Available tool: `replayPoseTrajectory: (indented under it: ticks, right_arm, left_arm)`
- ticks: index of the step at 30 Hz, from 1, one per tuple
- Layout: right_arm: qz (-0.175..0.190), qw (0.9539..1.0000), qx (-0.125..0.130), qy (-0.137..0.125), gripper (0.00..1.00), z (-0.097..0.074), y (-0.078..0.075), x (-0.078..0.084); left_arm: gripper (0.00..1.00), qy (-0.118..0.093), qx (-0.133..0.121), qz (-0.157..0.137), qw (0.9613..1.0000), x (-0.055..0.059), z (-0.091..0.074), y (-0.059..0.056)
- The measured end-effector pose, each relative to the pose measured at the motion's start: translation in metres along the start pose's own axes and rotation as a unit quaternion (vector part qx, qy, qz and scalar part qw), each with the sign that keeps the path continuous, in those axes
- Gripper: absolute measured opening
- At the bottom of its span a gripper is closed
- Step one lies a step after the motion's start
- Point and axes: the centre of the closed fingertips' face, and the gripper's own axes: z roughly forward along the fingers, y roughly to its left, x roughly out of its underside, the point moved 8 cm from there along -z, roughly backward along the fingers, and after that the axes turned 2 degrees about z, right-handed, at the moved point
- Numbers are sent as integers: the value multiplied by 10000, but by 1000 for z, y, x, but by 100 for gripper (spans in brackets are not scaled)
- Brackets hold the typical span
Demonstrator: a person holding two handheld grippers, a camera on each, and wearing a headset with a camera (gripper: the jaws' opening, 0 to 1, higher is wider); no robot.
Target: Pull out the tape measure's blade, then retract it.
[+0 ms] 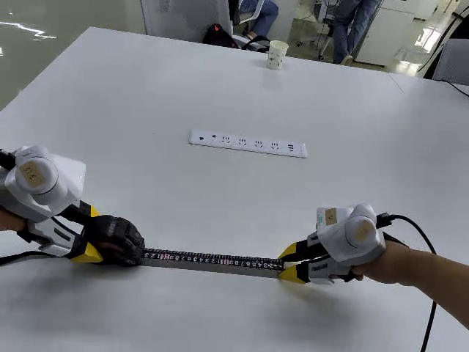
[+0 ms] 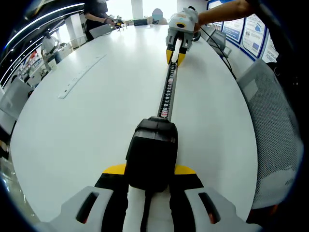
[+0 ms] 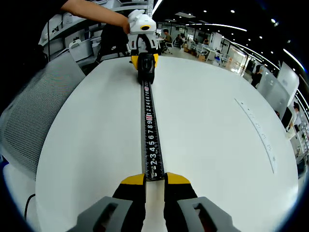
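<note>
A black tape measure case rests on the white table at the lower left, and my left gripper is shut on it. In the left gripper view the case sits between the yellow-tipped jaws. The dark blade with printed numbers lies flat on the table, drawn out to the right. My right gripper is shut on the blade's end. In the right gripper view the blade runs from my right gripper away to the case. The right gripper also appears far off in the left gripper view.
A white power strip lies across the middle of the table. A paper cup stands near the far edge. A grey mesh chair stands beside the table. People sit and stand beyond the far edge.
</note>
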Motion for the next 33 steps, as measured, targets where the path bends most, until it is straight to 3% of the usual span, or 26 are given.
replayPoseTrajectory:
  ticks: [16,33]
  right_arm:
    - [-2,10000,-5,40,11,0,-2,-1]
    - [-141,9997,44,183,15,-6,-1,-1]
  left_arm:
    - [28,47,43,202,9998,-2,0,0]
    - [32,126,-31,210,9997,-2,-1,2]
